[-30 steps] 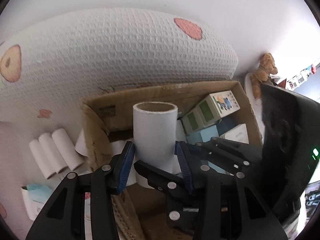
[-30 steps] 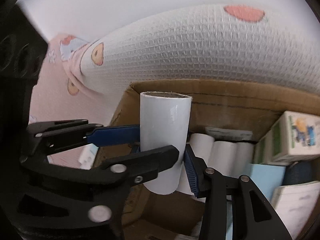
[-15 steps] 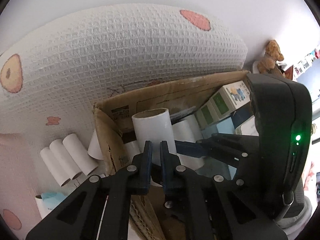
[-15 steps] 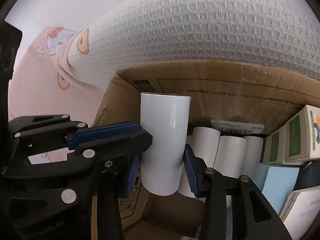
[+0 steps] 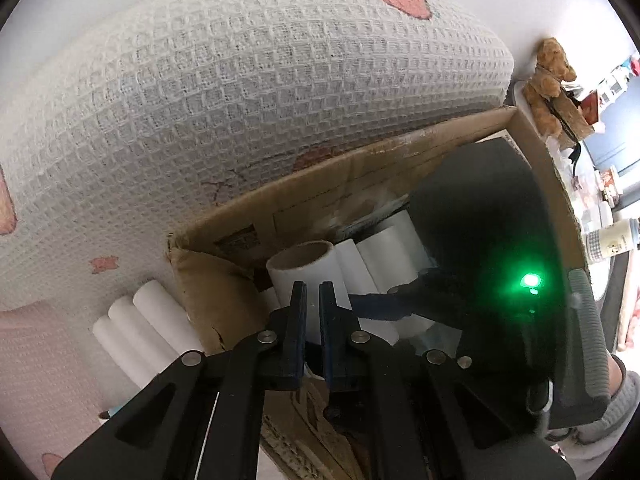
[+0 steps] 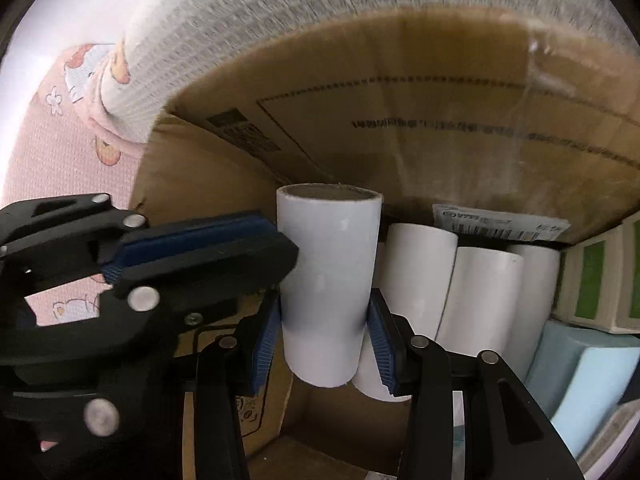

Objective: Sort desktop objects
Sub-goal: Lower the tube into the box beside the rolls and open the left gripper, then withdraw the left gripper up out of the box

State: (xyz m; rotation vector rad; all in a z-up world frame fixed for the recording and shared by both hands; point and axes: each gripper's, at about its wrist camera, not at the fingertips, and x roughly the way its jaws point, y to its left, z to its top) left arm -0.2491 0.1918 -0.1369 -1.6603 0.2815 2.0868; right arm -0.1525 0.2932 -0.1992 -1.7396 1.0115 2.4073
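Note:
My right gripper [image 6: 325, 342] is shut on a white roll with a cardboard core [image 6: 328, 280] and holds it upright inside the left end of a cardboard box [image 6: 400, 92]. The same roll shows in the left wrist view [image 5: 308, 272], just past my left gripper [image 5: 313, 296]. My left gripper is shut and empty; it also shows in the right wrist view [image 6: 276, 244], its tips close against the roll's left side. Several more white rolls [image 6: 472, 280] stand in the box to the right of the held one.
Three white rolls [image 5: 136, 328] lie outside the box on its left. Green-and-white cartons [image 6: 600, 280] and a pale blue pack [image 6: 580, 376] fill the box's right part. A white waffle blanket [image 5: 240, 100] lies behind the box. A teddy bear [image 5: 548, 72] sits far right.
My left gripper has let go of the roll, shut empty and drawn back slightly to the left. My right gripper has carried the roll down and deeper into the box.

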